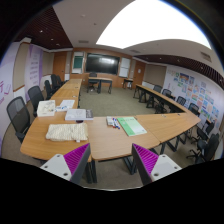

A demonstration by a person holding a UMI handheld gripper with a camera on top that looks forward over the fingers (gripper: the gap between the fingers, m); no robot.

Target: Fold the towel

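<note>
A pale, patterned towel [67, 131] lies flat on the near wooden table [100, 140], ahead of my left finger and well beyond it. My gripper [112, 163] hangs in the air in front of the table's near edge, above the carpet. Its fingers stand wide open, and nothing is between the magenta pads [79, 160]. No part of the gripper touches the towel.
On the same table lie a green book [131, 125], white papers [77, 115] and more white cloths or papers [46, 107]. Black chairs [18, 115] line the left side. More tables and chairs [165, 100] run along the right. A dark screen [100, 62] hangs on the far wall.
</note>
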